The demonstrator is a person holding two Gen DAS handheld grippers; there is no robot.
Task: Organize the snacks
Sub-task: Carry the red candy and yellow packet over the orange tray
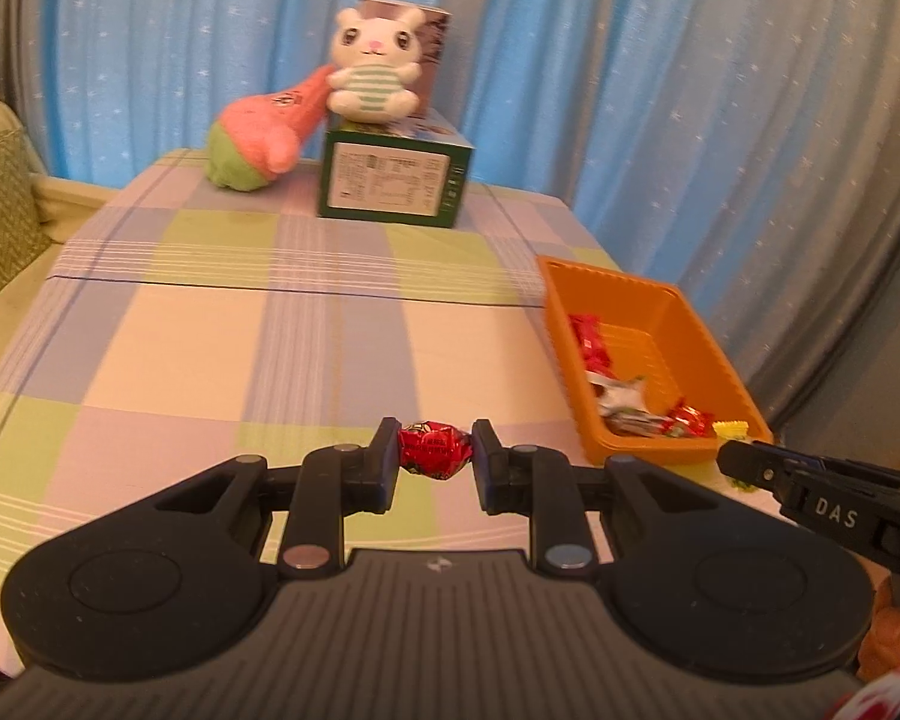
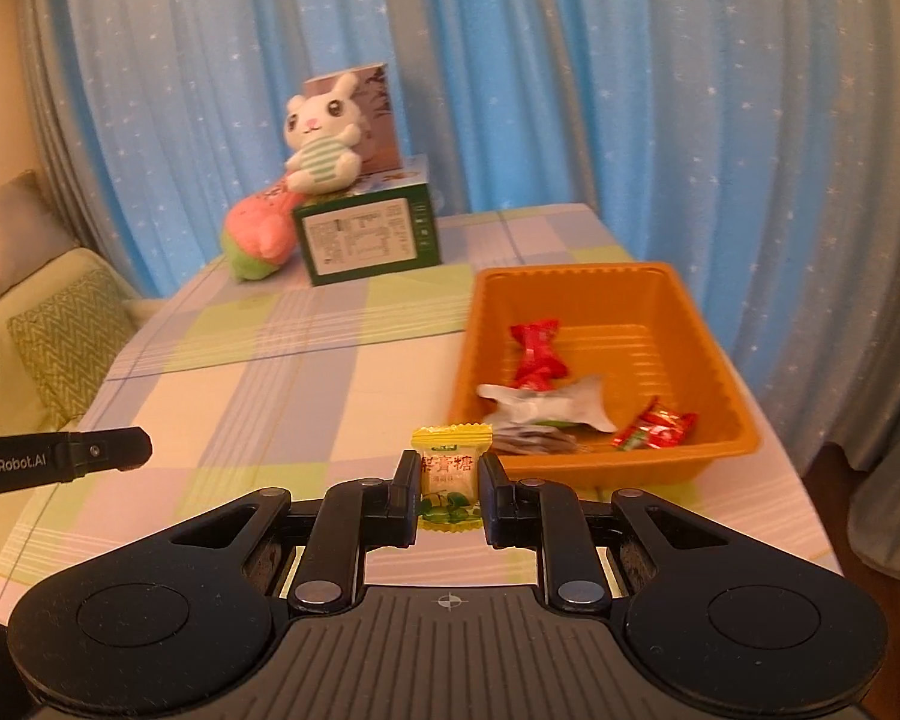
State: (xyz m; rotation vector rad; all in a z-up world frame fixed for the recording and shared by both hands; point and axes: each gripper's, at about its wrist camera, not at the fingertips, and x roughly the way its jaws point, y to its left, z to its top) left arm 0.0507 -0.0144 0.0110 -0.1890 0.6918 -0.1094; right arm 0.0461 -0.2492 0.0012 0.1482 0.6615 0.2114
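Note:
My left gripper [image 1: 435, 450] is shut on a red foil-wrapped candy [image 1: 433, 449], held above the checked tablecloth. My right gripper [image 2: 450, 483] is shut on a yellow candy packet [image 2: 450, 480] with green print, held upright just short of the near rim of the orange tray [image 2: 714, 360]. The tray [image 1: 690, 336] lies at the table's right side and holds several wrapped sweets, red ones [image 2: 537, 351] and a silver-white one [image 2: 546, 405]. In the left wrist view the right gripper's finger [image 1: 768, 468] shows at the right with a bit of the yellow packet [image 1: 731, 429] at its tip.
A green box [image 1: 393, 180] stands at the far middle of the table with a white plush rabbit [image 1: 372, 69] on top and a pink and green plush toy [image 1: 258, 141] leaning beside it. Blue curtains hang behind. A sofa with a green cushion [image 2: 60, 342] lies left.

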